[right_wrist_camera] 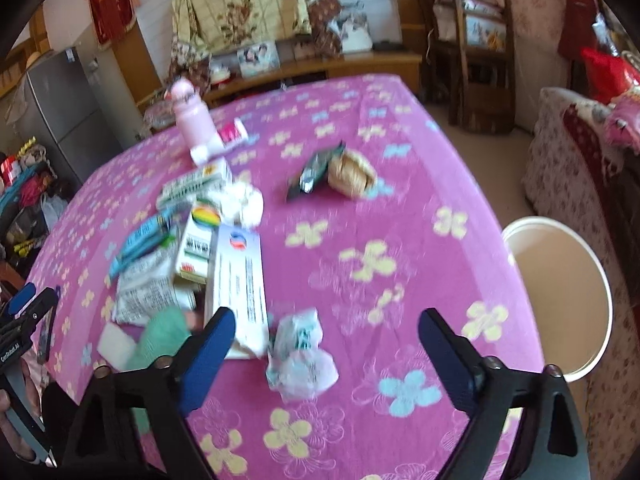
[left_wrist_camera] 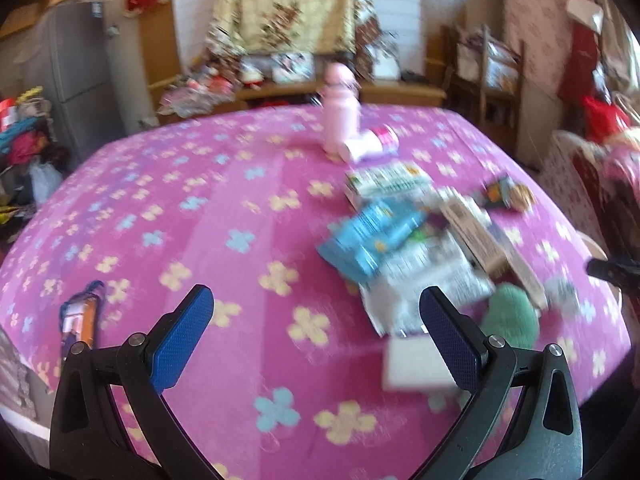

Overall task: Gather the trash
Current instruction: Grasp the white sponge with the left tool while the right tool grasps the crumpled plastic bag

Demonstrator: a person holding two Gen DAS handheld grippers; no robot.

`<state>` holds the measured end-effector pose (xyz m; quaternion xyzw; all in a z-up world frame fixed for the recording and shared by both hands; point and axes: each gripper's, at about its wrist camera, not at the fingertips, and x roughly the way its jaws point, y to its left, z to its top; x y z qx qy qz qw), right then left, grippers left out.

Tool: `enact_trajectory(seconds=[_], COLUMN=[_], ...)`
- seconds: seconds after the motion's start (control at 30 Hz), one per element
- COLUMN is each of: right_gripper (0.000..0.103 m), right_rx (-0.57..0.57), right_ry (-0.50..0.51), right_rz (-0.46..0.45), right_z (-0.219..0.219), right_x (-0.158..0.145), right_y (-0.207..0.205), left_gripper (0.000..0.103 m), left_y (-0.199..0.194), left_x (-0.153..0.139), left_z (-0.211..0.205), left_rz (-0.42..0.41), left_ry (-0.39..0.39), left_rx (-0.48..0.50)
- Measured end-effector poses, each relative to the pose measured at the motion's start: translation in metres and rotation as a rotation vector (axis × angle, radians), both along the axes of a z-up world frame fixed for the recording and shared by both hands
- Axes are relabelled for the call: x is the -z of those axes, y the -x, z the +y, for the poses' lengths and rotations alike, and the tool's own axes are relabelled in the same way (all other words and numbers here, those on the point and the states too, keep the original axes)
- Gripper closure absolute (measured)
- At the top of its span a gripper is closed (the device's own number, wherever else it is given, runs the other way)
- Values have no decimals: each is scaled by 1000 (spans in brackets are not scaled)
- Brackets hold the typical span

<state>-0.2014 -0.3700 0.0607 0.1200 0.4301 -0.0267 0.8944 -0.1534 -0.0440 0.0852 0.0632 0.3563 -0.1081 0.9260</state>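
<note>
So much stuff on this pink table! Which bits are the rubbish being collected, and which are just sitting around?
Part of the job:
crumpled wrapper, nearest the open right gripper
white paper wad
dark snack packet
blue packet
flattened boxes
white bin beside the table, probably for the trash

Just lying about:
pink bottle
green cloth
grey fridge
wooden chair

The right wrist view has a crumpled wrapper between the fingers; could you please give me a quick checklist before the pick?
1. Right gripper open, nothing held: ok.
2. Crumpled wrapper lies between the open fingers, not yet touched: ok.
3. Wrapper free of neighbours: cannot tell; the long white box lies very close beside it.
4. Bin open and unobstructed beside the table: ok.
5. Left gripper open, over bare tablecloth: ok.
6. Image sharpness for aiming: not ok; both views are blurred.
</note>
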Motion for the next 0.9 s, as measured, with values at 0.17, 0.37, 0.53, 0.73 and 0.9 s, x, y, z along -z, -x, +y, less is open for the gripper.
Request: enact_trajectory(seconds=[0.17, 0.37, 0.53, 0.73, 0.9], right_gripper=[20, 25, 25, 29, 49], right_rx=[-25, -53, -73, -82, -90], right_ry=[-9, -20, -23, -31, -37], right_rz=[26, 50, 64, 86, 97], right_z=[6, 12, 17, 21, 25], right_x=[16, 25, 29, 38, 45], right_y=[-1, -4, -6, -10, -13], left_gripper=[1, 1, 1, 21, 40], left_y=[5, 3, 3, -7, -13], left_x=[20, 35, 42, 56, 66], left_z=[-17, -33, -43, -50, -54], left_rz=[81, 156, 193, 263, 320], left_ry=[-1, 20, 13, -4, 26], left_rx=[65, 112, 165, 181, 202])
